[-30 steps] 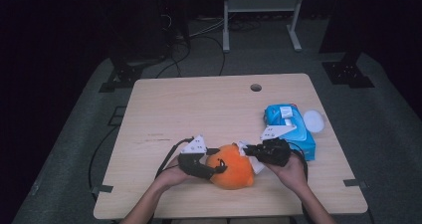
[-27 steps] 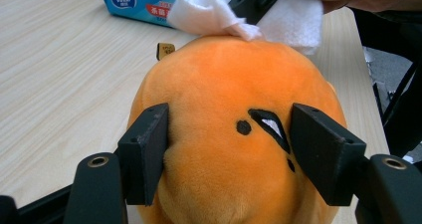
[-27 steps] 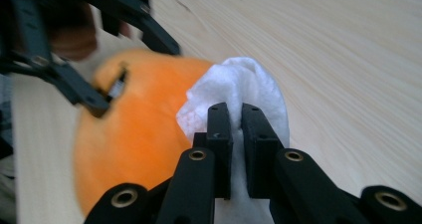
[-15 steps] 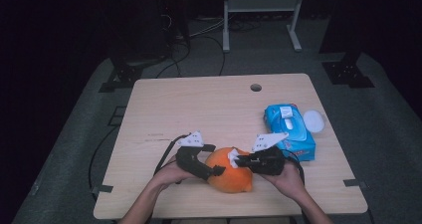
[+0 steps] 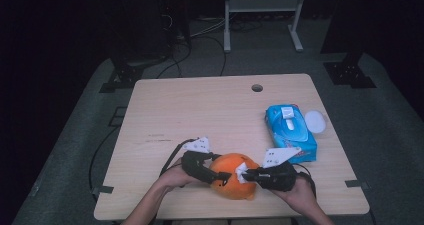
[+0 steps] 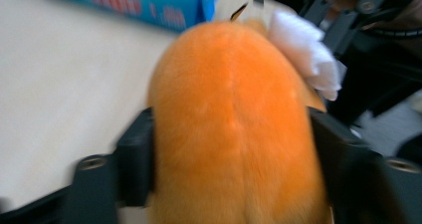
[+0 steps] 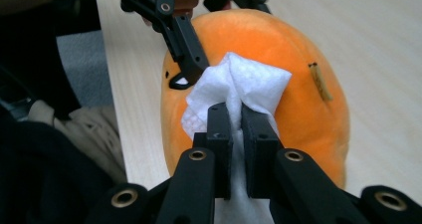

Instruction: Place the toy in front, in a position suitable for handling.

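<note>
Two grippers meet at the orange plush toy, which sits near the table's front edge. Your left gripper has its jaws spread around the toy, one pressed to each flank. Your right gripper pinches a white wipe tight between nearly closed jaws, pressed against the toy's top. Farther right, the blue wipes pack lies beside a white lid.
</note>
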